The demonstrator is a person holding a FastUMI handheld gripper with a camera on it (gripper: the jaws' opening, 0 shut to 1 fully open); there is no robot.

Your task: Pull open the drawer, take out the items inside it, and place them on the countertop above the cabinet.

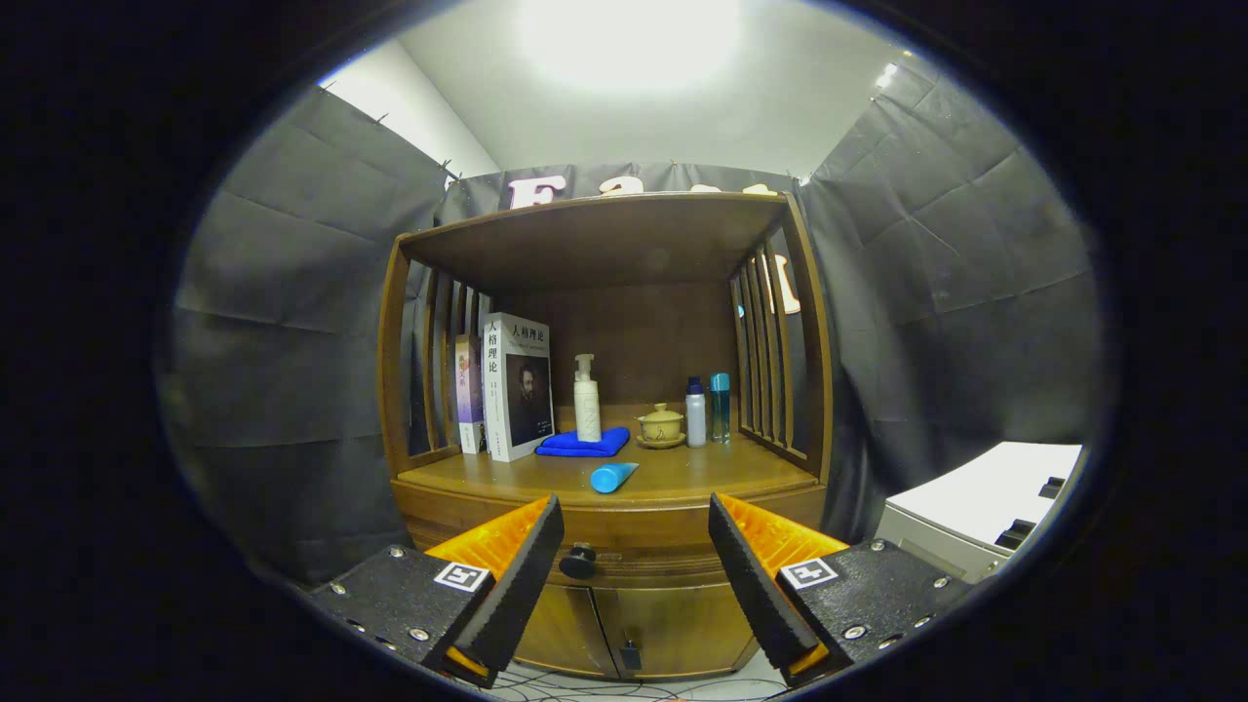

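Observation:
A wooden cabinet with a countertop (702,478) stands ahead of me. Its drawer (643,558) is closed, with a dark round knob (577,561) just right of my left finger. My gripper (636,531) is open, a short way in front of the drawer, with nothing between its fingers. A light blue tube (612,477) lies near the countertop's front edge.
On the countertop stand books (515,386), a white pump bottle (587,400) on a folded blue cloth (583,444), a lidded cup (661,426) and two small bottles (707,409). Cabinet doors (624,624) sit under the drawer. A white unit (985,507) stands to the right. Cables lie on the floor.

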